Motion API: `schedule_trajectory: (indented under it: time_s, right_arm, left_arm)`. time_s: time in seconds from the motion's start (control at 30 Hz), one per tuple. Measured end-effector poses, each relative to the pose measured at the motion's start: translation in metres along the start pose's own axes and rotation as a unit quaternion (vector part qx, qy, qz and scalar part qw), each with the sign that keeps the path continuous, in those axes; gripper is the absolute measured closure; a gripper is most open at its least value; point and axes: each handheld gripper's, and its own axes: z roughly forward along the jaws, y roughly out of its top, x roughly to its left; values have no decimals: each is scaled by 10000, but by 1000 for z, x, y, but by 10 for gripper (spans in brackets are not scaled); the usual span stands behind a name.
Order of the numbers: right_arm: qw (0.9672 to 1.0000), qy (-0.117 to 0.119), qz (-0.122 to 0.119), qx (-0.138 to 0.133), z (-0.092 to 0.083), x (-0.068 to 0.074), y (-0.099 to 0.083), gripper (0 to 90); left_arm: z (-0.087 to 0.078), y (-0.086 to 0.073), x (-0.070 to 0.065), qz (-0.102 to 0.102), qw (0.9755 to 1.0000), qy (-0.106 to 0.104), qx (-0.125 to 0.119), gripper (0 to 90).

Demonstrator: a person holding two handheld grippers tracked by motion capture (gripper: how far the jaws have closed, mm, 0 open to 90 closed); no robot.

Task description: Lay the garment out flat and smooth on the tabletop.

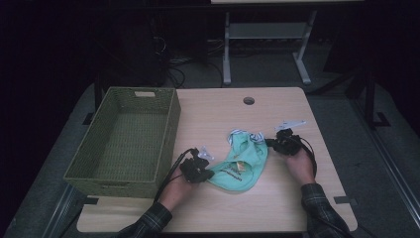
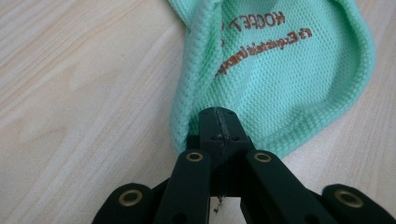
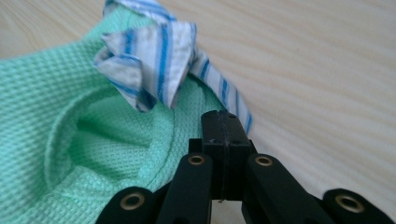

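A mint-green mesh garment (image 1: 241,163) with brown lettering and a blue-and-white striped trim (image 1: 243,135) lies on the wooden table (image 1: 277,198). It stretches between my two grippers. My left gripper (image 1: 210,174) holds its near left edge. In the left gripper view the jaws are shut, with the green fabric (image 2: 280,70) bunched up at the left gripper's tips (image 2: 218,122). My right gripper (image 1: 270,143) is at the garment's far right edge. In the right gripper view its jaws (image 3: 224,126) are shut where the striped trim (image 3: 154,60) meets the green mesh (image 3: 56,93).
An empty olive woven basket (image 1: 171,124) stands at the table's left side. A small clear scrap (image 1: 205,153) lies beside the left gripper and a white strip (image 1: 290,124) lies behind the right gripper. A cable hole (image 1: 248,100) is near the far edge.
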Motion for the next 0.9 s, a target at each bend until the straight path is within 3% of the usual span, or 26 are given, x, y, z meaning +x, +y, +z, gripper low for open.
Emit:
schedule_trajectory:
  time_s: [0.1,0.33,0.47,0.7,0.9]
  right_arm:
    - [9999,109,72,80,2,0,-3,900]
    - [9991,238,126,-321,-16,1,13,797]
    - [9987,379,52,-351,-19,8,27,776]
    - [9970,636,-214,-375,-9,26,55,776]
    - [9961,806,-334,-156,14,43,70,776]
  left_arm:
    - [0,0,0,-1,10000,-5,5,898]
    - [0,0,0,-8,10000,4,2,898]
    - [0,0,0,-17,10000,-4,-3,898]
    - [0,0,1,20,10000,-6,31,898]
    - [0,0,1,18,10000,-6,8,898]
